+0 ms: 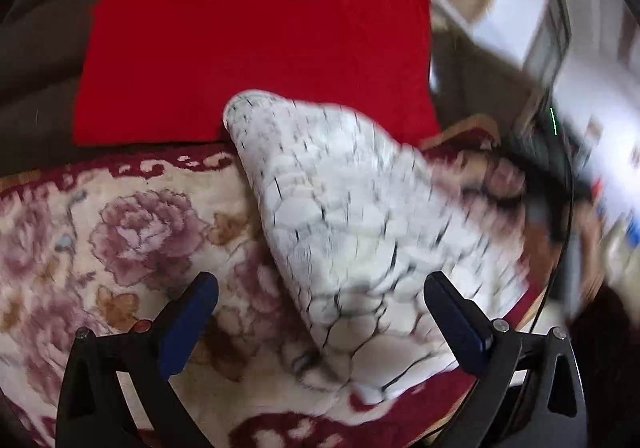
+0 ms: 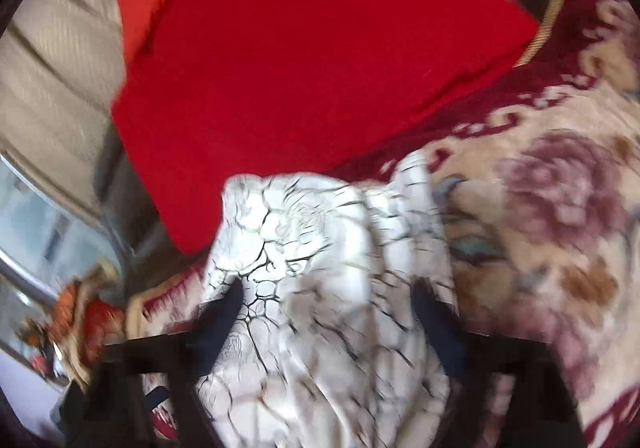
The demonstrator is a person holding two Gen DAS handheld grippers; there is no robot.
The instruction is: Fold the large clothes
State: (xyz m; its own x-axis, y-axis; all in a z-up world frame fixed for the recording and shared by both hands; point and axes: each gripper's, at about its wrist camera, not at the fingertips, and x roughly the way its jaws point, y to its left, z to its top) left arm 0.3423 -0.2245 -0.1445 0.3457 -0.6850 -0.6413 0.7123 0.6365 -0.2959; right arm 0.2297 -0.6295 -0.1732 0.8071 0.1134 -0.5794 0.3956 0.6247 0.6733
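The white garment with a black crackle pattern [image 1: 352, 232] lies bunched on a floral blanket [image 1: 120, 232], its far corner reaching a flat red cloth [image 1: 256, 47] beyond. The left claw [image 1: 320, 322] stands wide open, the garment's near fold between its blue pads without being pressed. The right claw [image 2: 326, 322] is spread too, straddling the blurred garment
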